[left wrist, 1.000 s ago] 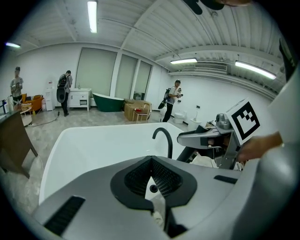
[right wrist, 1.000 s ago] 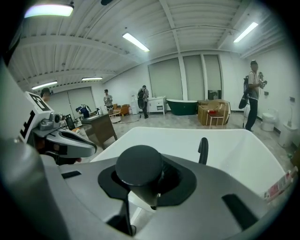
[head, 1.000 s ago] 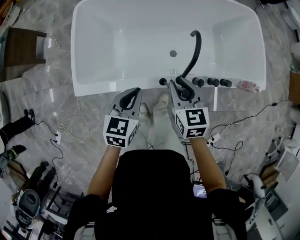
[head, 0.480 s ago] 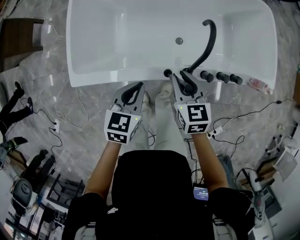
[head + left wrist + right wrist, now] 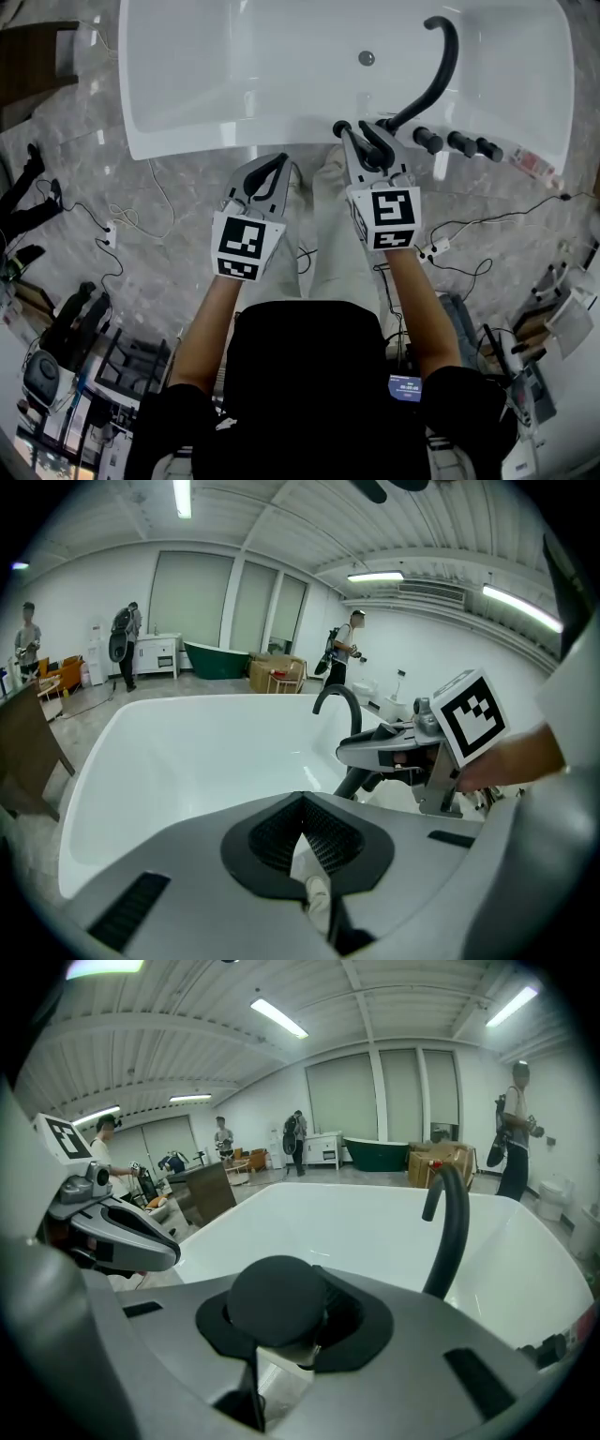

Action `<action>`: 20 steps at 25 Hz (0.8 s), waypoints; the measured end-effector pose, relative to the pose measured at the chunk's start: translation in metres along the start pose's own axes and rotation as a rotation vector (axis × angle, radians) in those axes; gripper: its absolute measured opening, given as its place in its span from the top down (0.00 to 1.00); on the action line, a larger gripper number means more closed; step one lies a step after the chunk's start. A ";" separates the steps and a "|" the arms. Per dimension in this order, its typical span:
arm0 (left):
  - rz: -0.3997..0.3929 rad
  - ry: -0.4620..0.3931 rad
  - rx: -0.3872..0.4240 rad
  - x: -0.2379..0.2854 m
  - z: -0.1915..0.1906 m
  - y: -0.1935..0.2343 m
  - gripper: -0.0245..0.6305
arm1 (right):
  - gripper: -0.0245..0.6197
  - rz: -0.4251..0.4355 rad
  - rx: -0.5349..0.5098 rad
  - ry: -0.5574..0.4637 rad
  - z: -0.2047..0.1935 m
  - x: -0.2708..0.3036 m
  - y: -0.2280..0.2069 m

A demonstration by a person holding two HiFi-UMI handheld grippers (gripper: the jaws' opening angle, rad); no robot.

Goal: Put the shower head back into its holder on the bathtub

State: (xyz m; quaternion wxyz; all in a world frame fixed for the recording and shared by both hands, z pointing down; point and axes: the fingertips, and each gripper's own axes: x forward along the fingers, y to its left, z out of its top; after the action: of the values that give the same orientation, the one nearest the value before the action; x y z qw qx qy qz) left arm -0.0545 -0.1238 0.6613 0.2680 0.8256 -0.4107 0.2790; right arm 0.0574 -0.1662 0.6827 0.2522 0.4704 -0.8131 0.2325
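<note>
The right gripper (image 5: pixel 366 139) pinches a matt black shower head with a round, flat face (image 5: pixel 272 1297). Its jaws stand part-way apart around the head, whose dark disc fills the space between the pads. From above, the gripper's tip lies over the near rim of the white, glossy bathtub (image 5: pixel 234 141). It is just beside the foot of the tall black arched spout (image 5: pixel 441 66). A small black fitting (image 5: pixel 339 127) sits on the rim touching or nearly touching the tip on its left, and a row of black knobs (image 5: pixel 459 143) runs along the rim to the right. The small fitting may be the holder, though I cannot tell for sure. To seat the head well, it likely needs bringing down slowly and square to the socket, with the grip kept firm until it rests in the holder and clear of the spout. The head looks smooth and probably slippery, with no hose visible. The left gripper (image 5: pixel 279 164) has its jaws pressed together on nothing and hangs outside the tub near its near rim, well clear of the work.
</note>
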 end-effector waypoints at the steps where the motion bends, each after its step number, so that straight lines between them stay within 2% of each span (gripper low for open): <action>1: -0.001 0.005 0.001 0.002 -0.003 0.000 0.94 | 0.81 0.001 0.000 0.004 -0.004 0.002 -0.001; 20: -0.017 0.064 -0.036 0.025 -0.037 0.004 0.94 | 0.81 0.031 -0.036 0.057 -0.039 0.038 0.002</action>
State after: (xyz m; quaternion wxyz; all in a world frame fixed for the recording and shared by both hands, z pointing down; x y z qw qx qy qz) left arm -0.0543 -0.1140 0.7052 0.2983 0.8147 -0.3998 0.2957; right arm 0.0470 -0.1661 0.7357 0.2799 0.4463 -0.8169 0.2350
